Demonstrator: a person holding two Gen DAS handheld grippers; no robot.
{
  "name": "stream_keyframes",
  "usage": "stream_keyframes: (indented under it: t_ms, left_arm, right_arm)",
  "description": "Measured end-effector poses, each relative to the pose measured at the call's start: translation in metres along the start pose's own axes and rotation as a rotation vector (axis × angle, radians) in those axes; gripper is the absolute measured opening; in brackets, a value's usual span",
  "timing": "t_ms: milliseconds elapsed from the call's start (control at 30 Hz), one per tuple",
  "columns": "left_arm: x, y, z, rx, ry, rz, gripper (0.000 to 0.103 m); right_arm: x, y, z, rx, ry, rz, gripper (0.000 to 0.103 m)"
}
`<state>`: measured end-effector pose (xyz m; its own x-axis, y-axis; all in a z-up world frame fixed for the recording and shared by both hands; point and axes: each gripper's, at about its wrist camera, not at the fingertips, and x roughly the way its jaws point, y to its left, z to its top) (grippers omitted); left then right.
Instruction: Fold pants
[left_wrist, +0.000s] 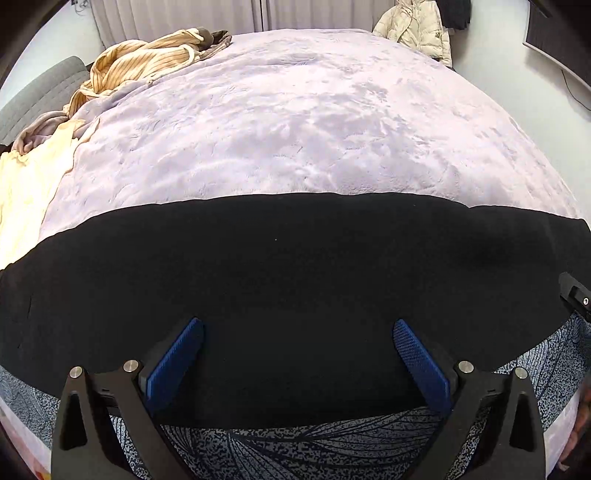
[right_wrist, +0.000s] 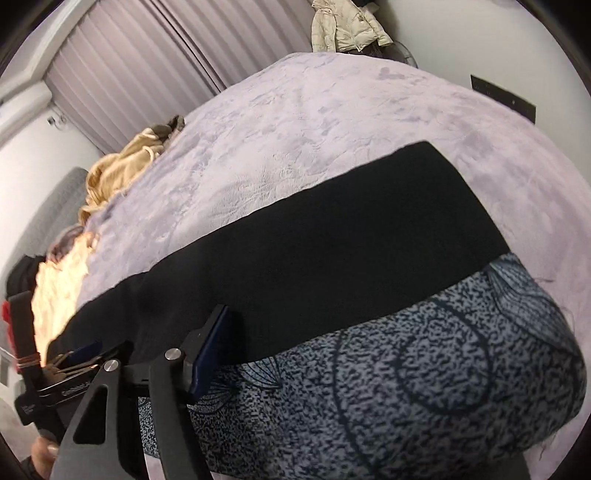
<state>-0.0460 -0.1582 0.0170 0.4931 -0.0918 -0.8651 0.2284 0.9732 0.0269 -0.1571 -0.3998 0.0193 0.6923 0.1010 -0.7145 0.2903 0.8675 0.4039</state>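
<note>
From the left wrist view, the left hand-held gripper (left_wrist: 298, 345) hangs over the black pants (left_wrist: 280, 280), its blue pads (left_wrist: 175, 360) spread wide apart with nothing between them. The pants lie flat as a long band across the near part of the bed, on a lilac blanket (left_wrist: 295, 122), their near edge over a speckled blue cover (left_wrist: 295, 446). A striped yellow garment (left_wrist: 136, 62) is bunched at the far left, and a cream jacket (left_wrist: 415, 29) hangs at the far right.

From the right wrist view, the right hand-held gripper (right_wrist: 155, 354) sits at the pants' (right_wrist: 314, 258) near left edge; one pad (right_wrist: 210, 350) shows plainly, the other is hidden in dark cloth, so I cannot tell whether it grips. The speckled cover (right_wrist: 424, 369) fills the near right
</note>
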Motion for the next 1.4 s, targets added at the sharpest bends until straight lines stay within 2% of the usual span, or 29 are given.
stream_keyframes:
  t_ms: [33, 67, 167, 267, 367, 467, 600, 733, 833, 933, 1033, 1100, 1133, 1167, 1200, 1267, 1300, 1367, 1400]
  left_arm:
    - [0.000, 0.000, 0.000, 0.000, -0.002, -0.002, 0.103]
    - [0.000, 0.000, -0.001, 0.000, -0.005, -0.004, 0.103]
    - [-0.001, 0.001, -0.002, 0.001, -0.012, -0.012, 0.103]
    - [-0.005, 0.003, -0.005, 0.010, -0.001, -0.031, 0.103]
    - [-0.014, 0.017, -0.001, 0.008, 0.032, -0.098, 0.103]
    - [-0.028, 0.044, -0.001, -0.046, 0.039, -0.156, 0.103]
    - [-0.053, 0.094, -0.004, -0.124, -0.007, -0.174, 0.103]
    - [-0.070, 0.143, -0.008, -0.168, -0.061, -0.093, 0.103]
    - [-0.069, 0.176, -0.014, -0.232, -0.051, -0.065, 0.103]
    - [-0.068, 0.203, -0.022, -0.292, -0.040, -0.054, 0.103]
    - [-0.067, 0.222, -0.027, -0.316, -0.040, -0.008, 0.103]
    - [-0.063, 0.226, -0.031, -0.320, -0.037, 0.011, 0.103]
    - [-0.062, 0.231, -0.032, -0.327, -0.033, 0.019, 0.103]
    - [-0.060, 0.235, -0.034, -0.335, -0.032, 0.023, 0.103]
    - [-0.061, 0.241, -0.036, -0.351, -0.036, 0.020, 0.103]
    - [-0.065, 0.249, -0.037, -0.378, -0.044, 0.010, 0.103]
    - [-0.069, 0.252, -0.037, -0.388, -0.052, 0.009, 0.103]
    - [-0.077, 0.253, -0.034, -0.392, -0.073, 0.013, 0.103]
    - [-0.081, 0.250, -0.032, -0.381, -0.080, 0.013, 0.103]
  right_arm:
    - [-0.003, 0.004, 0.000, -0.009, -0.011, -0.010, 0.042]
    - [-0.008, 0.009, 0.001, -0.014, -0.022, -0.016, 0.029]
    - [-0.021, 0.021, 0.004, -0.037, -0.062, -0.048, 0.017]
    - [-0.035, 0.043, 0.003, -0.096, -0.100, -0.128, 0.014]
    - [-0.060, 0.096, -0.002, -0.319, -0.215, -0.259, 0.014]
    - [-0.078, 0.133, -0.006, -0.424, -0.274, -0.262, 0.014]
    - [-0.090, 0.185, -0.016, -0.515, -0.326, -0.217, 0.014]
    - [-0.065, 0.239, -0.041, -0.660, -0.322, -0.216, 0.014]
    - [-0.033, 0.270, -0.063, -0.732, -0.264, -0.193, 0.014]
    - [-0.003, 0.299, -0.091, -0.847, -0.224, -0.215, 0.014]
    - [0.022, 0.320, -0.119, -0.956, -0.183, -0.227, 0.014]
    - [0.042, 0.331, -0.139, -1.051, -0.179, -0.308, 0.019]
    - [0.047, 0.334, -0.145, -1.077, -0.177, -0.326, 0.028]
    - [0.050, 0.335, -0.150, -1.095, -0.169, -0.327, 0.048]
    - [0.052, 0.336, -0.153, -1.106, -0.151, -0.310, 0.054]
    - [0.044, 0.338, -0.159, -1.129, -0.169, -0.305, 0.063]
    - [0.039, 0.339, -0.161, -1.146, -0.176, -0.304, 0.065]
    - [0.018, 0.337, -0.163, -1.148, -0.183, -0.232, 0.077]
    - [0.003, 0.334, -0.161, -1.127, -0.188, -0.178, 0.080]
